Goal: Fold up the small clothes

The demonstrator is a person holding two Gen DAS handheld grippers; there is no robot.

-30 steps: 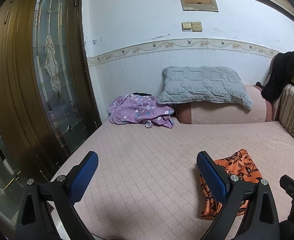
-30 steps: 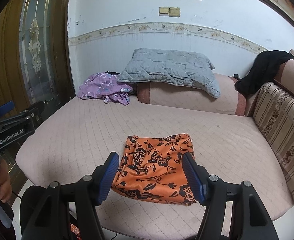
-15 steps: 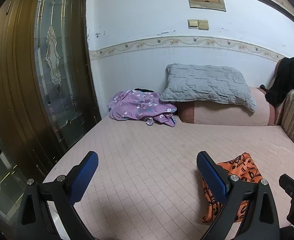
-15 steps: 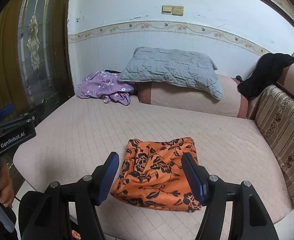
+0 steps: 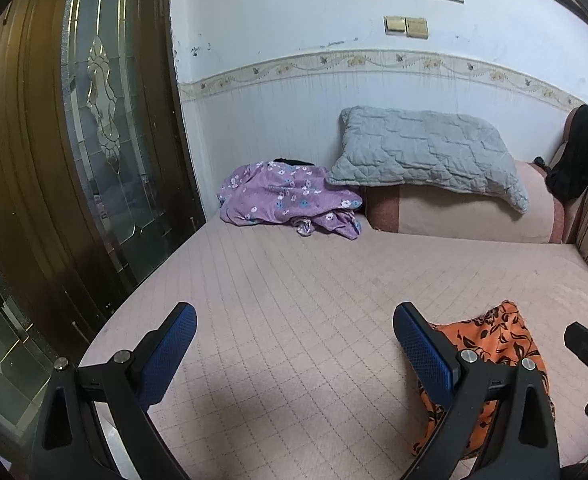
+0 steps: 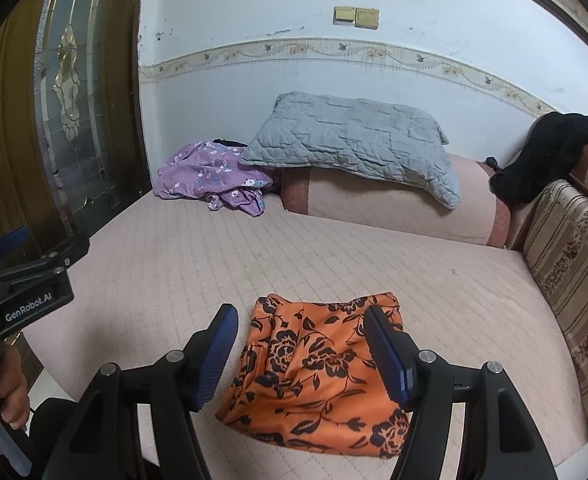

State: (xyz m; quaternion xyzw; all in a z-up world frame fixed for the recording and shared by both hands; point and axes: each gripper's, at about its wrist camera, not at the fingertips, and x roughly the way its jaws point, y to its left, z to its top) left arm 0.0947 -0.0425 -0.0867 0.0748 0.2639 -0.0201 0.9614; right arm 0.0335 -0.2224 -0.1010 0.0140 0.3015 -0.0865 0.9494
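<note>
An orange garment with black flowers (image 6: 318,372) lies folded flat near the front edge of the pink bed (image 6: 174,280). My right gripper (image 6: 300,350) is open and empty, held just above and in front of it. In the left wrist view the garment (image 5: 490,344) lies low at the right, partly behind my right finger. My left gripper (image 5: 294,344) is open and empty over bare bed (image 5: 294,300), left of the garment. A crumpled purple flowered garment (image 5: 290,200) lies at the bed's far left by the wall; it also shows in the right wrist view (image 6: 214,176).
A grey quilted pillow (image 6: 354,144) rests on a pink bolster (image 6: 394,208) at the back. A black cloth (image 6: 550,152) hangs over the striped sofa back (image 6: 574,280) at the right. A wooden glass door (image 5: 74,140) stands close on the left.
Both grippers have drawn back a little from the bed and stayed open. The orange garment lies still and now sits lower in both views.
</note>
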